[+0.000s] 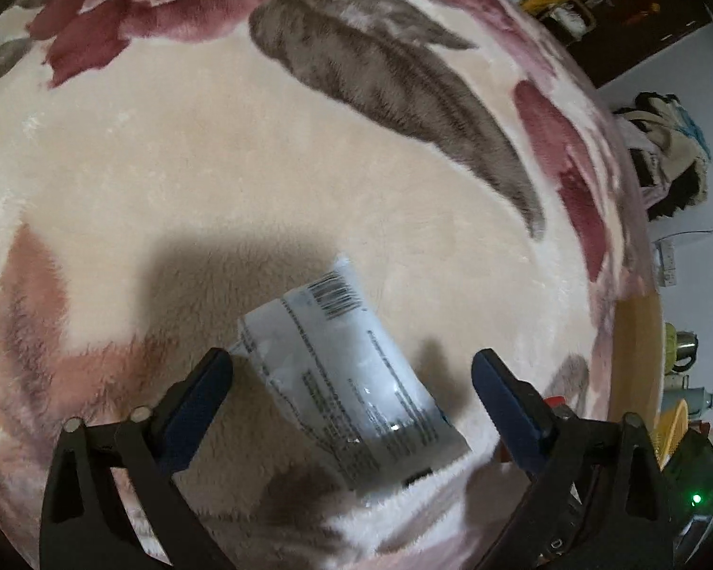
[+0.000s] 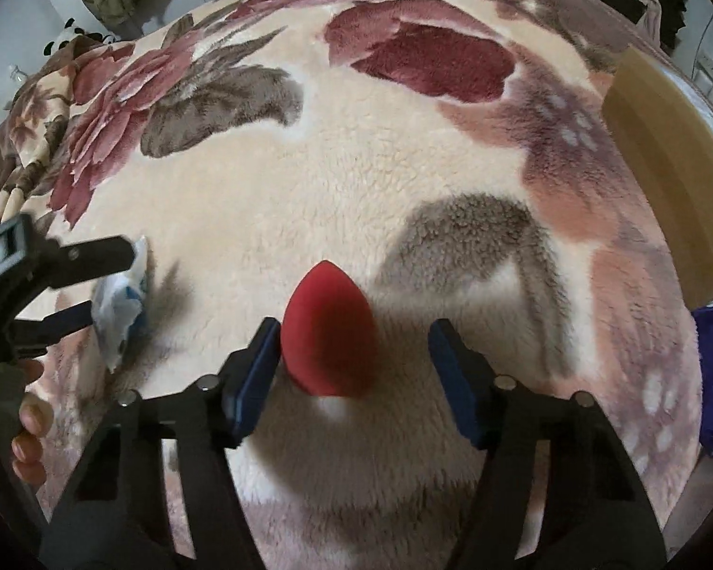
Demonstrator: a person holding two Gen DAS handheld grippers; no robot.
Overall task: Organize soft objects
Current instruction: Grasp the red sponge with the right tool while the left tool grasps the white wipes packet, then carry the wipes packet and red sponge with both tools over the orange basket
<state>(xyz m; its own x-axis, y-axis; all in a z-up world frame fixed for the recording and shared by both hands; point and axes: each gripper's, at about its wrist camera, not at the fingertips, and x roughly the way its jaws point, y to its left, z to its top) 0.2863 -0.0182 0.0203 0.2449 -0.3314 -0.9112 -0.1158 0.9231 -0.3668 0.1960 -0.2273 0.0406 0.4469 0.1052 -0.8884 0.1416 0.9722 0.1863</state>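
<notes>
Both jaws wide: left gripper [image 1: 351,365] straddles packet [image 1: 351,380], right gripper [image 2: 354,332] w/ sponge [image 2: 330,332] touching left finger.

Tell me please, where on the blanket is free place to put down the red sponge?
The blanket is bare ahead of the red sponge, up to the dark red flower print. It is also bare right of the right gripper, up to the cardboard box. The left is crowded: the left gripper straddles the white packet.

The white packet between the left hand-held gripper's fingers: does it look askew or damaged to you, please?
The white packet lies diagonally on the floral blanket, its wrapper crumpled, between the open left hand-held gripper. No tear shows.
</notes>
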